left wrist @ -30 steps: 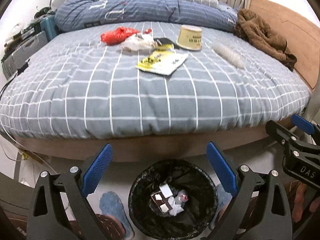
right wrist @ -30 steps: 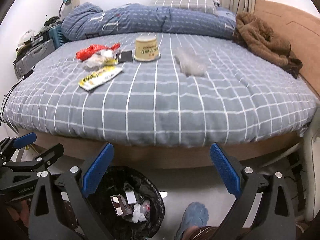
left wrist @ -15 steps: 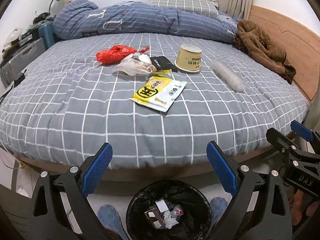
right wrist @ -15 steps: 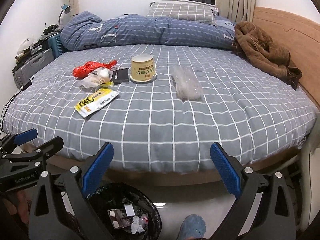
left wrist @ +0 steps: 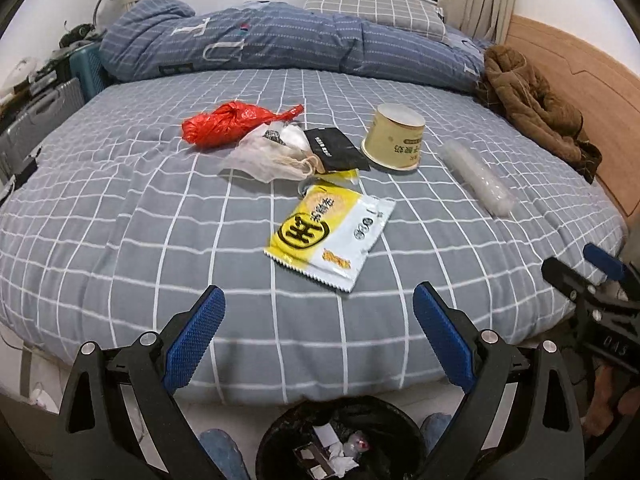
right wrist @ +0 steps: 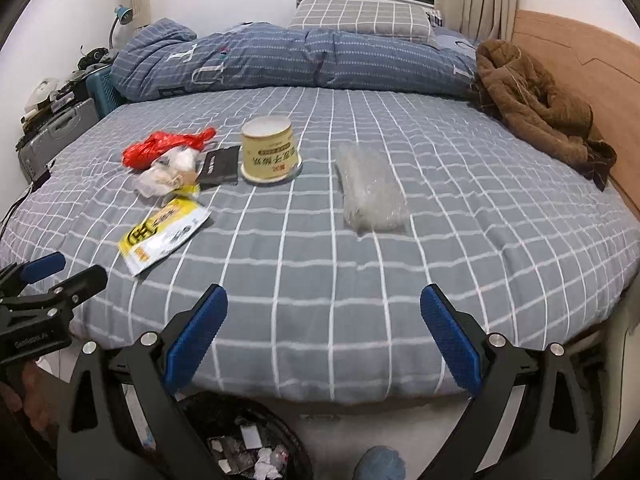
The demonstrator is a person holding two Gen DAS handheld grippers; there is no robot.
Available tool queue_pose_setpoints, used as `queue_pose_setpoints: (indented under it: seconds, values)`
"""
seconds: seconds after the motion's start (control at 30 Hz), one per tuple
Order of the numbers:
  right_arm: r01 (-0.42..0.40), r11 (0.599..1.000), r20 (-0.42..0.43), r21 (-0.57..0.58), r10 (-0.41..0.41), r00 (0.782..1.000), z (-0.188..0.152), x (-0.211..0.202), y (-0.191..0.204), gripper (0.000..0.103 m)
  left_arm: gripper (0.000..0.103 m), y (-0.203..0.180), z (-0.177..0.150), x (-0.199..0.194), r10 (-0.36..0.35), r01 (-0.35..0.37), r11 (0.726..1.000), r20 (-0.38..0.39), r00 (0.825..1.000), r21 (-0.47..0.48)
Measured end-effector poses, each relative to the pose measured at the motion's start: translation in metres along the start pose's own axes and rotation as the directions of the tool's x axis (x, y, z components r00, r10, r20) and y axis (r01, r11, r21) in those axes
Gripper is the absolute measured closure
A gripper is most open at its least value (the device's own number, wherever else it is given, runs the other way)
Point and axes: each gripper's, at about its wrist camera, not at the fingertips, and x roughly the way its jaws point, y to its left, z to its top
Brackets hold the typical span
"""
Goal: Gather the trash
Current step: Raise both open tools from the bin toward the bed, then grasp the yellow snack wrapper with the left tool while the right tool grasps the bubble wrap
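Trash lies on the grey checked bed (left wrist: 120,240): a yellow-white snack packet (left wrist: 330,236) nearest, a clear bag (left wrist: 268,154), a red plastic bag (left wrist: 230,122), a black wrapper (left wrist: 334,148), a yellow paper cup (left wrist: 394,136) upside down, and a clear plastic sleeve (left wrist: 476,176). My left gripper (left wrist: 318,336) hangs open over the bed's near edge, just short of the packet. In the right wrist view my right gripper (right wrist: 322,338) is open too, with the sleeve (right wrist: 372,192) ahead and the cup (right wrist: 270,154) and packet (right wrist: 164,232) to the left. A black-lined trash bin (left wrist: 340,444) stands on the floor below both.
A folded blue quilt (left wrist: 280,44) and a pillow (left wrist: 372,8) lie at the far side. A brown coat (left wrist: 536,104) lies by the wooden headboard (left wrist: 592,92). Cases and clutter (left wrist: 36,92) line the left wall. The person's slippers (left wrist: 220,454) show beside the bin.
Both grippers have risen and moved forward over the bed's edge. The trash looks nearer and the bin has dropped to the bottom of both views. Both stay open.
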Motion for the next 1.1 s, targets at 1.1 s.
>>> queue_pose_setpoints:
  seconds: [1.1]
  values:
    - [-0.002,0.994,-0.146,0.11,0.018,0.989,0.068,0.138,-0.047,0.035,0.011,-0.01,0.057,0.109,-0.08,0.089,0.994,-0.141,0.987,0.062]
